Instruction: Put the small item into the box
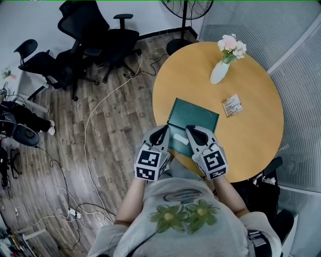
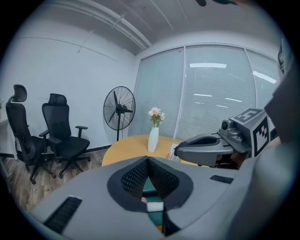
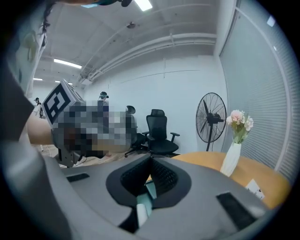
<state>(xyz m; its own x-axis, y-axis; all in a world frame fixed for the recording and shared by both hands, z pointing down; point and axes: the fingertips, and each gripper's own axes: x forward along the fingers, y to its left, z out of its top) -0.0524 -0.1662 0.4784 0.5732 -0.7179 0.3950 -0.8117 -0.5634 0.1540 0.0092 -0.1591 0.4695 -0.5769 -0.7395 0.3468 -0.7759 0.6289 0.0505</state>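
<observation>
Your left tongs (image 2: 148, 160) are closed, tip against tip, with nothing pinched between them. Your right tongs (image 3: 151, 160) are closed the same way and are just as empty. In the head view the two sit side by side at the near end of the open teal box (image 1: 200, 114), tips pointing away from you.

The small white item (image 1: 181, 140) lies at the box's near end, in the gap between the two tongs and free of both. Each gripper view shows it through the hollow below the closed tips, with the teal of the box around it.

The box rests at the near edge of the round yellow bench (image 1: 251, 115). Farther back on the bench a white vase (image 1: 219, 72) stands upright with pale pink flowers (image 1: 231, 46). A small flat packet (image 1: 232, 105) lies to the right of the box, apart from it.

Beyond the bench are black office chairs (image 1: 95, 30), a standing fan (image 1: 186, 7) and a white cable (image 1: 95, 115) trailing across the wooden floor (image 1: 115, 130).
</observation>
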